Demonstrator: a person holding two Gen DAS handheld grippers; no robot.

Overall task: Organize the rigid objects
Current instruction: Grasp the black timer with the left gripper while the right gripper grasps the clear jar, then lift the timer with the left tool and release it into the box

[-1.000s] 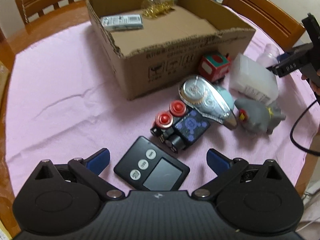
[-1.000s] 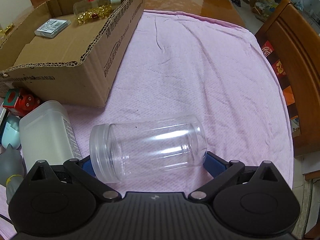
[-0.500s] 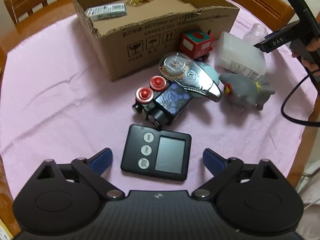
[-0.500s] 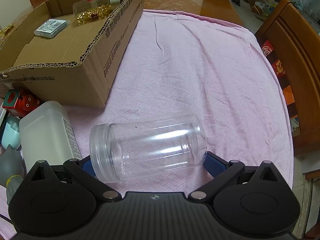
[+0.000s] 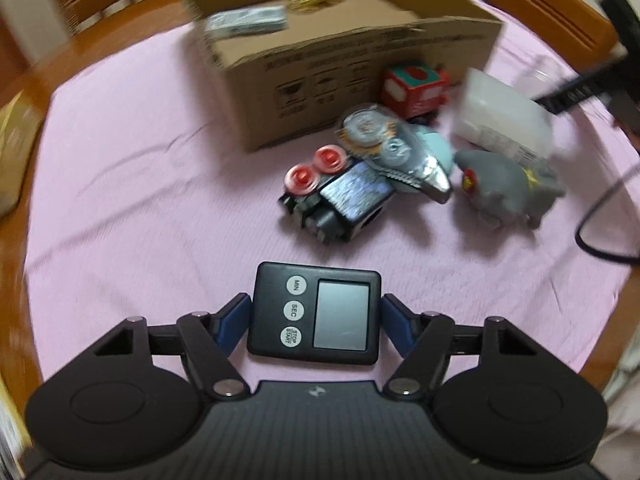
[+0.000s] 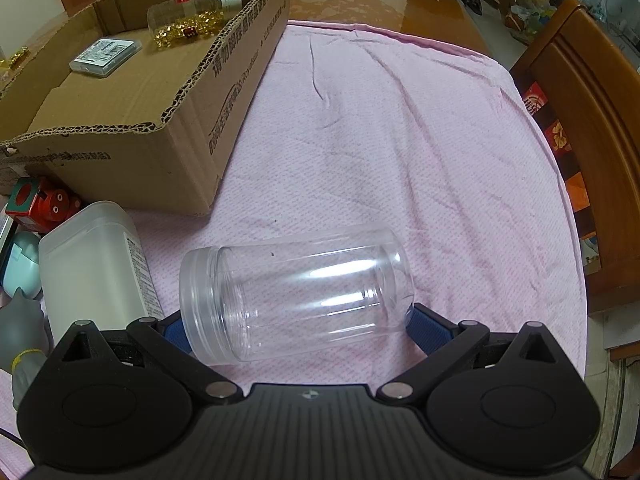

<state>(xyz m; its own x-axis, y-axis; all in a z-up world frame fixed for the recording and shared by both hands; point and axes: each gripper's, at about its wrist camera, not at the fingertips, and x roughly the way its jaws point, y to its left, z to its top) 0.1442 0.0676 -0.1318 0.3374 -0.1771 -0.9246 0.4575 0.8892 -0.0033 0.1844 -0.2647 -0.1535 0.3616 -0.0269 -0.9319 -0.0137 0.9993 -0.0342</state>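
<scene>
In the left wrist view a black digital timer lies on the pink cloth between the fingers of my left gripper. The blue pads touch or nearly touch its two sides. In the right wrist view a clear plastic jar lies on its side across my right gripper. The right jaws are spread wide, one pad at each end of the jar; I cannot tell whether they touch it. An open cardboard box holds a bottle of gold beads and a small flat case.
Beyond the timer lie a black toy with red caps, a silver tape dispenser, a grey toy animal, a red toy and a white plastic container. Wooden chairs stand around the table.
My left gripper has moved forward and closed in around the timer, which now sits between its pads. The right gripper and the jar have not moved.
</scene>
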